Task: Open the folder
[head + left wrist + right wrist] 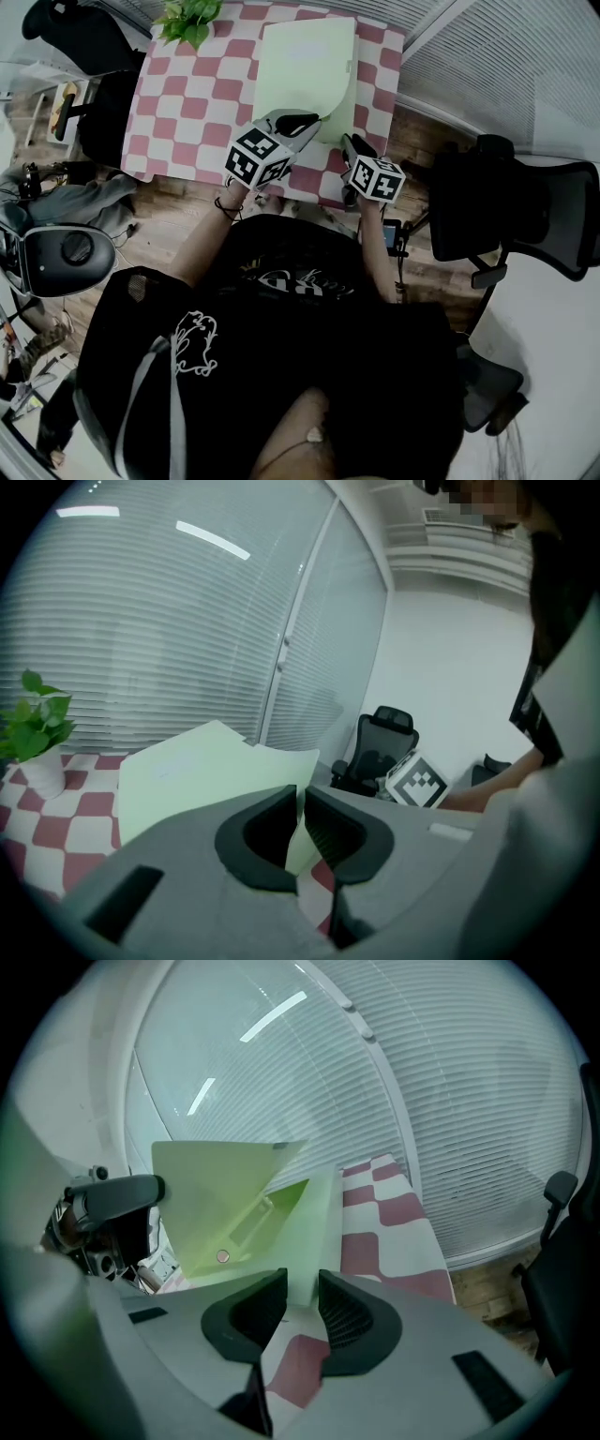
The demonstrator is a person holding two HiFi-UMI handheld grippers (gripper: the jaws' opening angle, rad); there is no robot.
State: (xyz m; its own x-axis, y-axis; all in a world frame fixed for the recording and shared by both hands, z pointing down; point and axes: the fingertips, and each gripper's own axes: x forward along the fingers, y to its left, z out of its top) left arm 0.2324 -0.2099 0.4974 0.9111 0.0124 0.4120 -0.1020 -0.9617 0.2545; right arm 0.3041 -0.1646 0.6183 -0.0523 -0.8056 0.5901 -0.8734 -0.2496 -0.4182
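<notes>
Head view: nearest the camera are the person's dark shirt and two forearms reaching forward, each with a marker-cubed gripper. The left gripper [305,120] has its fingers [267,827] almost together, pinching the thin front cover [295,94] of a pale green folder [319,42] near its lower edge. The cover bows upward off the pages beneath. Just beside it, the right gripper [349,142] grips the folder's near right corner, its fingers [352,1321] narrow and pressing the thicker green edge. The right gripper view looks into the gap under the raised cover, where a clip bar shows inside.

The folder lies on a red-and-white checked surface [192,98], its far end flat. A potted plant [190,19] stands at the far left corner, and an office chair [511,206] sits to the right.

The step in hand looks like the opening itself, begun but far from done. The next move probably calls for the left gripper to swing the cover up and over while the right one pins the back down. The cover is limp, so it may buckle or slip.
</notes>
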